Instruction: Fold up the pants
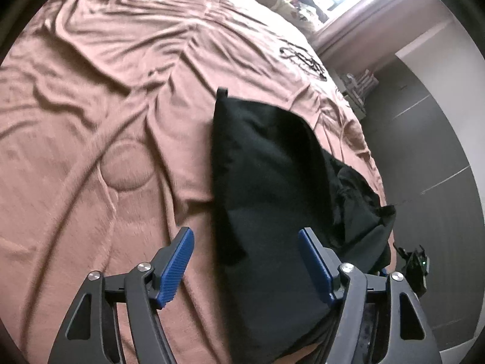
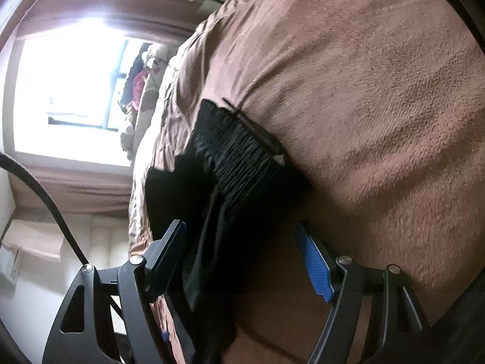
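Observation:
Black pants (image 1: 266, 166) lie folded lengthwise on the pink-brown bedspread (image 1: 106, 91), near the bed's right edge. A crumpled part spills toward that edge. My left gripper (image 1: 247, 242) hovers over the near end of the pants, open, its blue pads (image 1: 178, 261) standing wide on either side of the cloth without pressing it. In the right wrist view the ribbed elastic waistband (image 2: 242, 163) shows, with black fabric (image 2: 209, 242) running down between the fingers. My right gripper (image 2: 242, 242) is open, and the cloth lies close to its left finger (image 2: 169, 251).
The bedspread (image 2: 379, 91) is wrinkled. Grey floor (image 1: 424, 139) lies past the bed's right edge, where a small black device with a green light (image 1: 416, 264) shows. A bright window (image 2: 75, 85) and piled clothes (image 2: 142, 75) sit beyond the bed. A black cable (image 2: 45, 200) crosses the left.

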